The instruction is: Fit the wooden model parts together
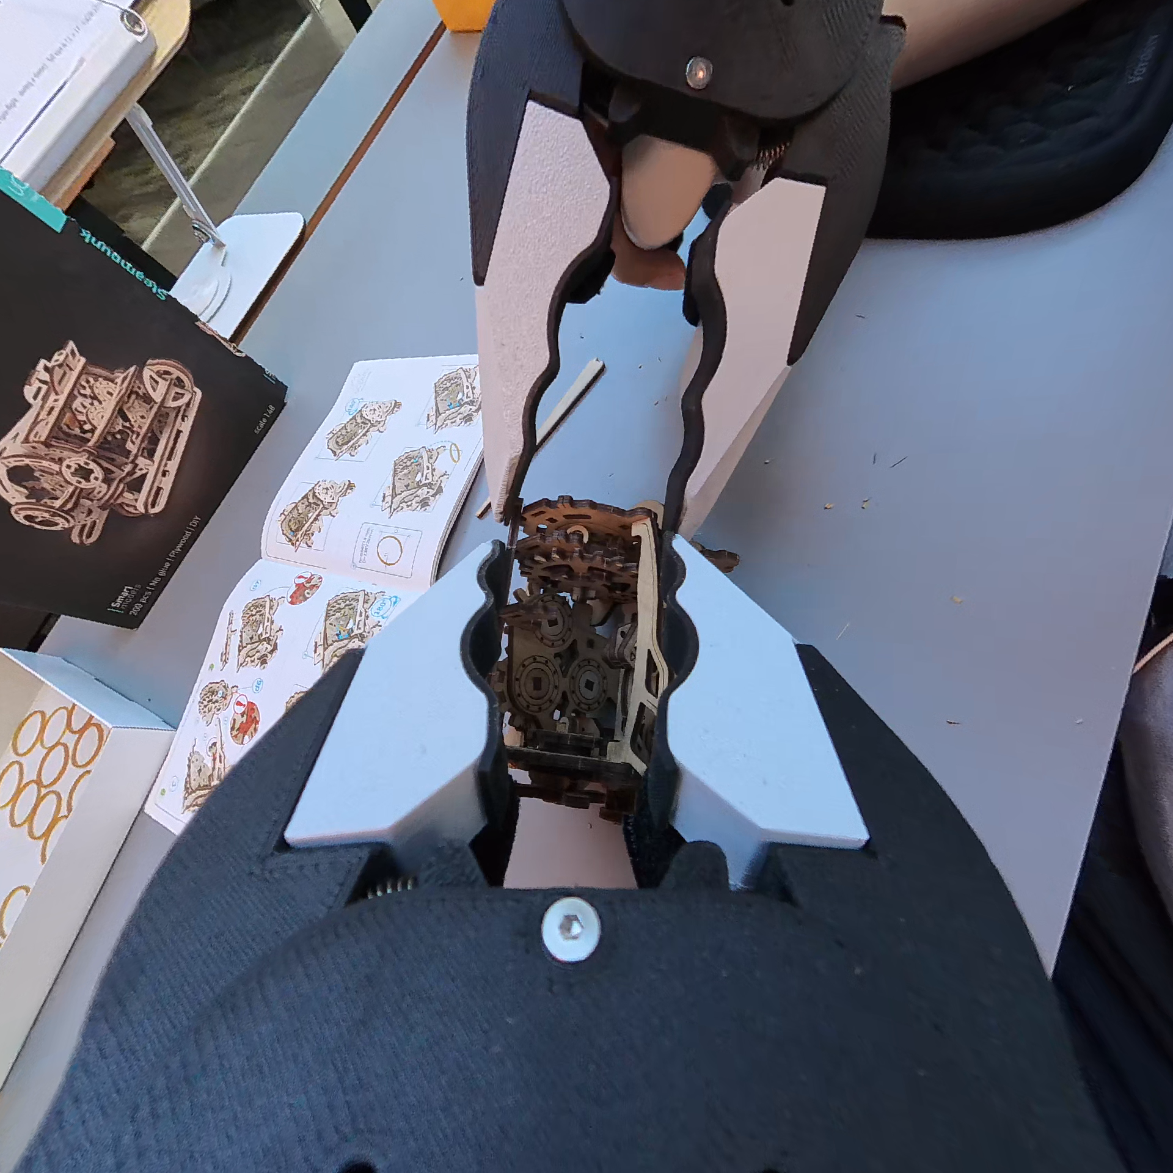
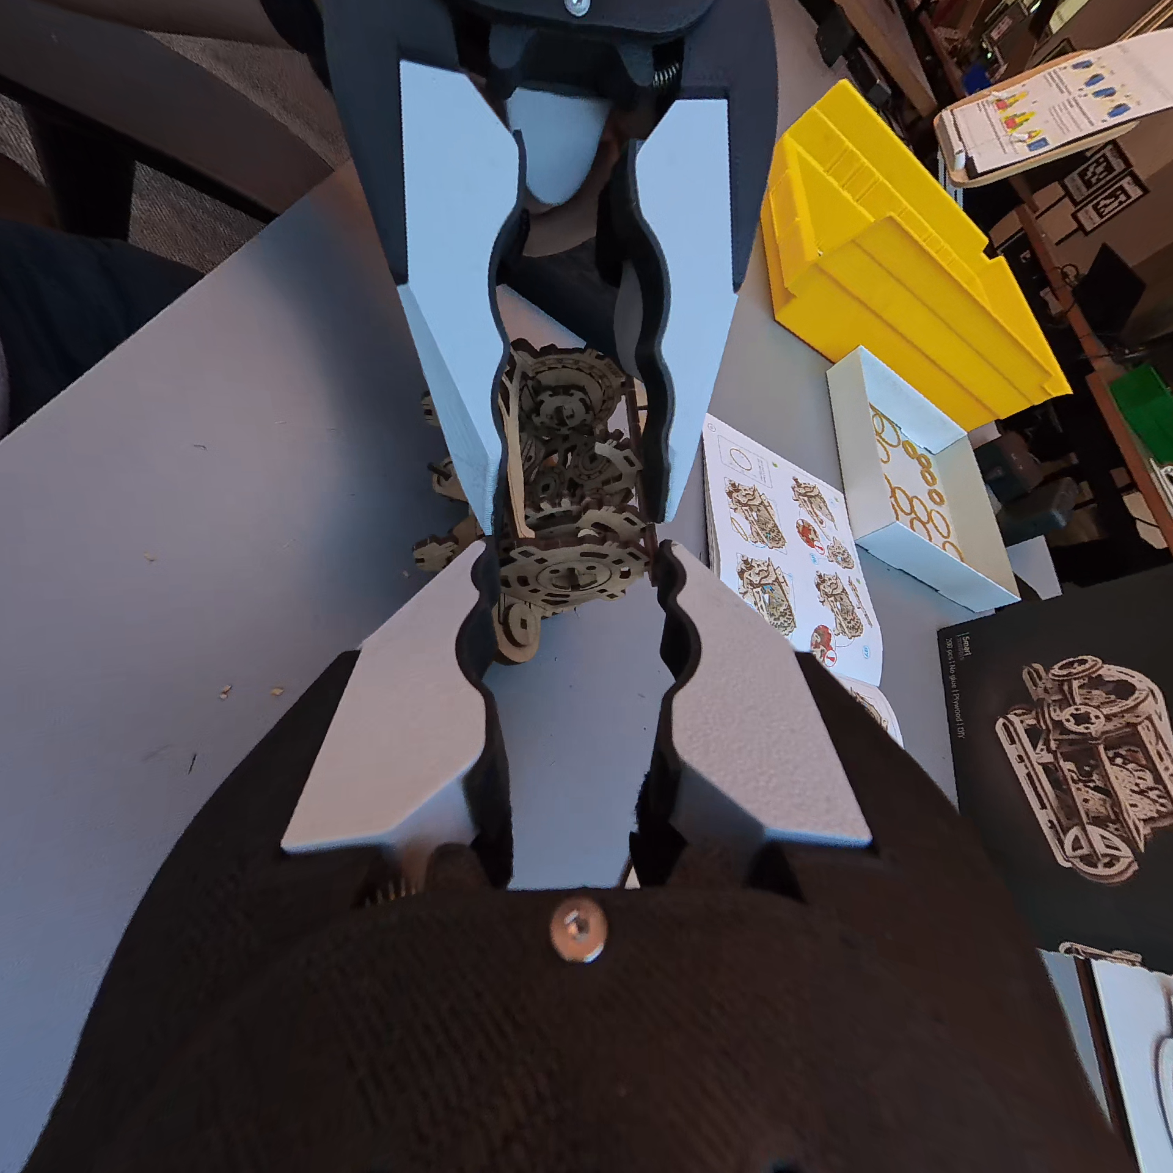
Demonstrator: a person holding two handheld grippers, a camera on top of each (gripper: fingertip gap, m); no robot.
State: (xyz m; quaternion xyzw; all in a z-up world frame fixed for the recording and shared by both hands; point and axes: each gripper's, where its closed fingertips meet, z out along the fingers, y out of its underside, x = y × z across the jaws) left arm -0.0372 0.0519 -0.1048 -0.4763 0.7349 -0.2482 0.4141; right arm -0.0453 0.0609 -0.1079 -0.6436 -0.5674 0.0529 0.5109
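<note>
The wooden model [image 1: 581,647], a boxy frame full of gears, is held between both grippers above the grey table [image 1: 920,508]. My left gripper [image 1: 584,549] is shut on its sides, with the model deep between the fingers. My right gripper [image 1: 587,511] comes from the opposite side and its fingertips pinch the model's far end. In the right wrist view my right gripper [image 2: 571,558] clamps the end with the gear plate [image 2: 565,574], and the left gripper [image 2: 581,520] holds the rest of the model [image 2: 571,444]. Loose-looking gears [image 2: 517,628] show below it.
An open instruction booklet [image 1: 381,482] lies left of the model, beside a black kit box [image 1: 114,431] and a white box with ring prints [image 1: 51,781]. A thin wooden stick [image 1: 571,400] lies on the table. Yellow bins [image 2: 888,254] stand farther off. A black cushion [image 1: 1015,127] is at the table's edge. Both grippers' tips are close together, under 4 cm apart.
</note>
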